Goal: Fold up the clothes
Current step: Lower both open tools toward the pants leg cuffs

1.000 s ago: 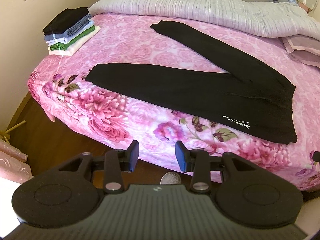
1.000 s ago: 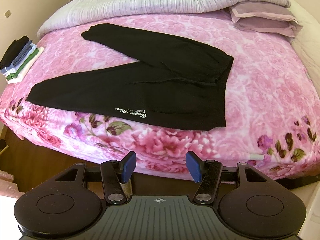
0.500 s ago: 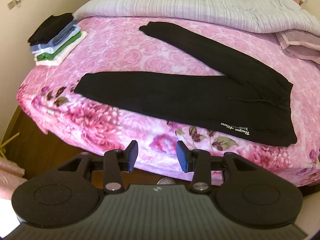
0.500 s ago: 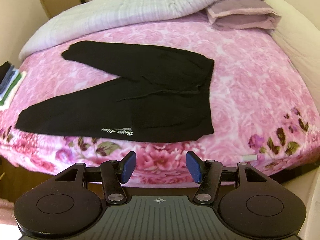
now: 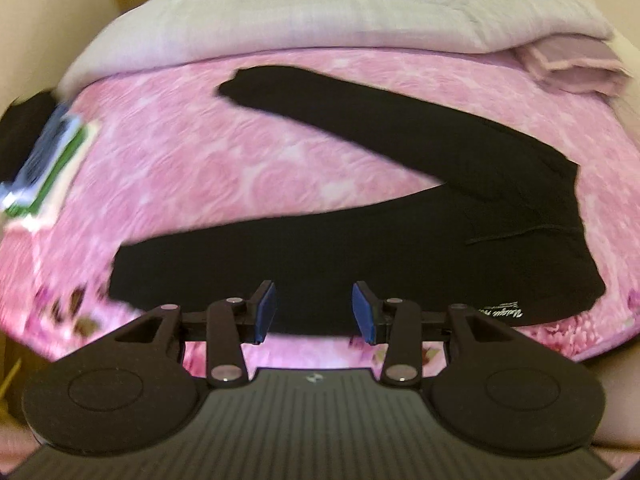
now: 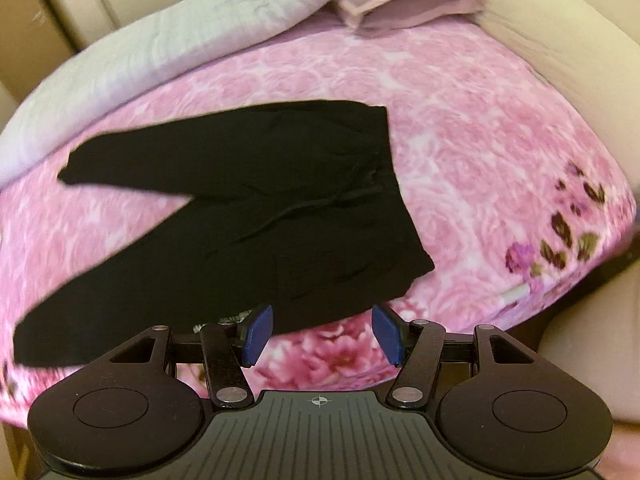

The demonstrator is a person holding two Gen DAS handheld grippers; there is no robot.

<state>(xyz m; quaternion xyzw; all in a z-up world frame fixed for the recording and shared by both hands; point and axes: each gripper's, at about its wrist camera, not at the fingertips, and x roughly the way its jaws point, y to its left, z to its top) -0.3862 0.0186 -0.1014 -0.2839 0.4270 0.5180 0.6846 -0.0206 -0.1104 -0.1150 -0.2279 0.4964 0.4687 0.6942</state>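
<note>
While both of my grippers hang above the near edge of the bed (image 5: 224, 168), the black trousers (image 5: 360, 256) lie flat on the pink flowered cover, legs spread in a V with the waistband to the right and the cuffs to the left. From the left gripper (image 5: 314, 307) the near leg runs crosswise just beyond the fingertips, its long axis left to right, cuff end a little left of the jaws. Those jaws have just been opening and stand apart with nothing between them. The right gripper (image 6: 322, 334) sits just short of the waistband corner of the trousers (image 6: 248, 236), jaws wide apart and empty too. I judge the left hand nearer the cuff and the right nearer the waist, so each should drop onto its own end of that near leg.
</note>
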